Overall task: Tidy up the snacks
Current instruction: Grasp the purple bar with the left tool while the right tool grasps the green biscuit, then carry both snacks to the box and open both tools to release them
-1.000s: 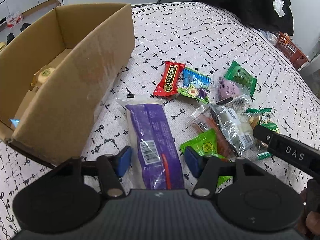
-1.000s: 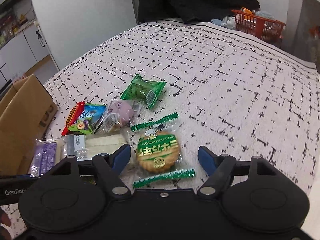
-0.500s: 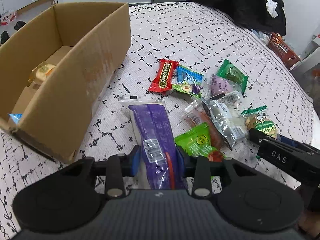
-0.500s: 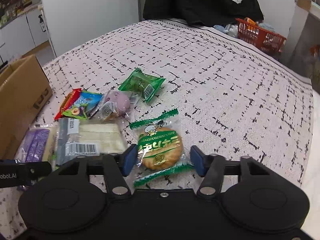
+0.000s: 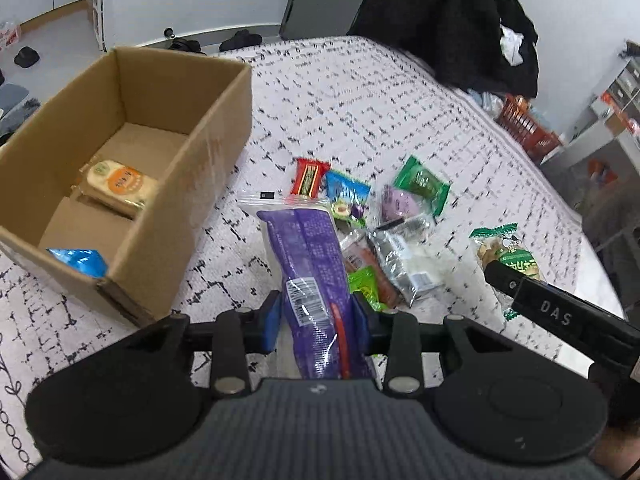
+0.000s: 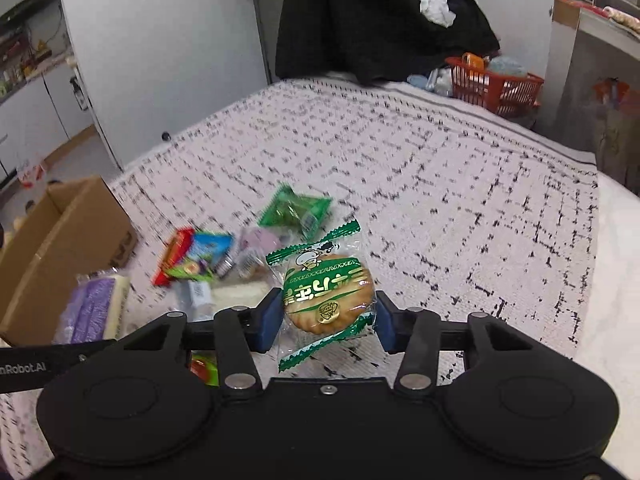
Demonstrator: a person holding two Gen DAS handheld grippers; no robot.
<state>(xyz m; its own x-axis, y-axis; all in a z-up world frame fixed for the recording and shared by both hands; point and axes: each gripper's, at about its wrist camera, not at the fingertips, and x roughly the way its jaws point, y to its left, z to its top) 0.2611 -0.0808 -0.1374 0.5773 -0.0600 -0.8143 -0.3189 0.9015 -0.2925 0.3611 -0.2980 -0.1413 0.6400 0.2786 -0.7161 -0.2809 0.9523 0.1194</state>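
The left gripper [image 5: 316, 322] grips the long purple snack pack [image 5: 310, 276] by its near end, both blue pads [image 5: 269, 322] pressed against the wrapper's sides. The pack's far end with its clear sealed flap points away over the patterned bedspread [image 5: 360, 104], and the pack looks raised off the cloth at the near end.

The right gripper [image 6: 326, 322] has its jaws closing on a round cookie in a clear wrapper with green serrated ends [image 6: 326, 296]; the blue pads [image 6: 269, 320] meet the wrapper on both sides, and the cookie sits off the bedspread. In the left wrist view this gripper shows as a black bar at the right edge.

To the left stands an open cardboard box [image 5: 216, 136]. Inside it lie a yellow and orange packet [image 5: 118, 186] toward the middle and a blue packet [image 5: 78, 260] in the near corner.

Between the box and the right gripper a loose cluster of snacks rests on the bedspread: a red packet [image 5: 308, 176], just right of it a blue packet with fruit print [image 5: 346, 198], a pale purple one [image 5: 400, 204], a dark green one [image 5: 422, 184] farthest right, a silver and white pack [image 5: 404, 264] nearer, and a bright green wrapper [image 5: 364, 286] touching the purple pack's right side.

At the far end of the bed hangs dark clothing [image 6: 380, 20], with a red basket [image 6: 496, 84] to its right.
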